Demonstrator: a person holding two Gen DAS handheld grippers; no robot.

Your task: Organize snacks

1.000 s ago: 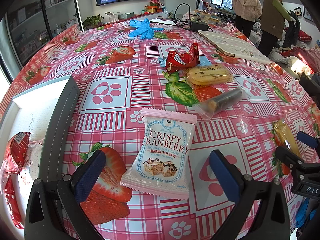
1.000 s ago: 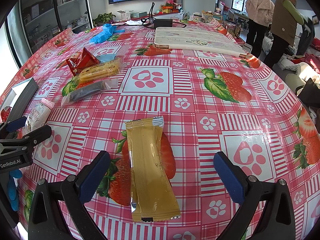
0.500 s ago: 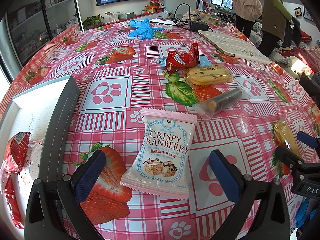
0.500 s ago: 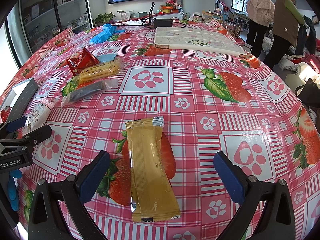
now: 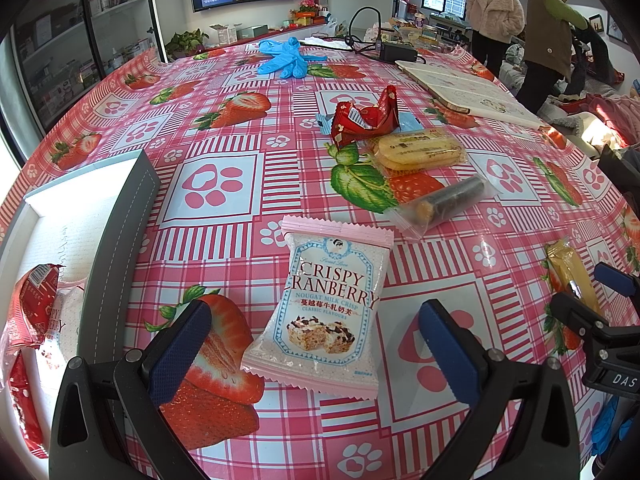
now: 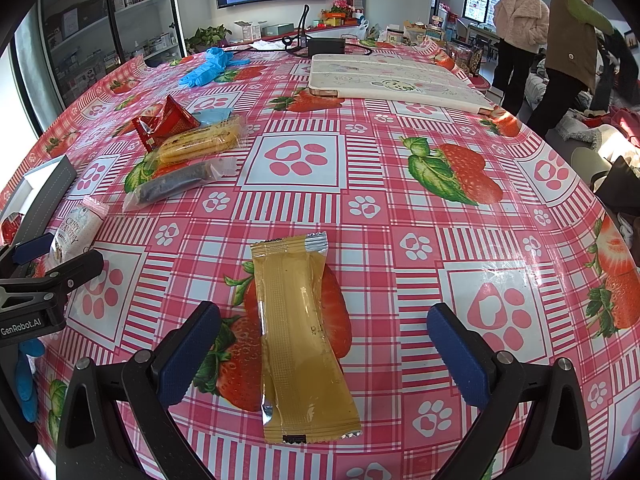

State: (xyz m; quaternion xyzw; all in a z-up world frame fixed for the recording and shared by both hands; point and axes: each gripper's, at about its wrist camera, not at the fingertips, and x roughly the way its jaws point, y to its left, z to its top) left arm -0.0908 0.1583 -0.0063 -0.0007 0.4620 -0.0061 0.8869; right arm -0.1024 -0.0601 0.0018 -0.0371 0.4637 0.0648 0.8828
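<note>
A pink-and-white Crispy Cranberry packet (image 5: pixel 326 308) lies flat on the strawberry tablecloth between the spread fingers of my left gripper (image 5: pixel 316 354), which is open and holds nothing. A yellow-gold snack bar (image 6: pixel 302 340) lies lengthwise between the fingers of my right gripper (image 6: pixel 324 356), also open and empty. Farther back lie a red wrapper (image 5: pixel 366 118), a yellow biscuit pack (image 5: pixel 418 152) and a dark roll in clear wrap (image 5: pixel 444 204). At the left a white box (image 5: pixel 64 216) with a dark rim holds red packets (image 5: pixel 32 308).
Blue gloves (image 5: pixel 286 58), a black power brick with cable (image 5: pixel 396 54) and a long white board (image 6: pixel 396 82) lie at the far side of the table. Two people (image 5: pixel 520 20) stand beyond its right edge. Shelving and a wall screen are behind.
</note>
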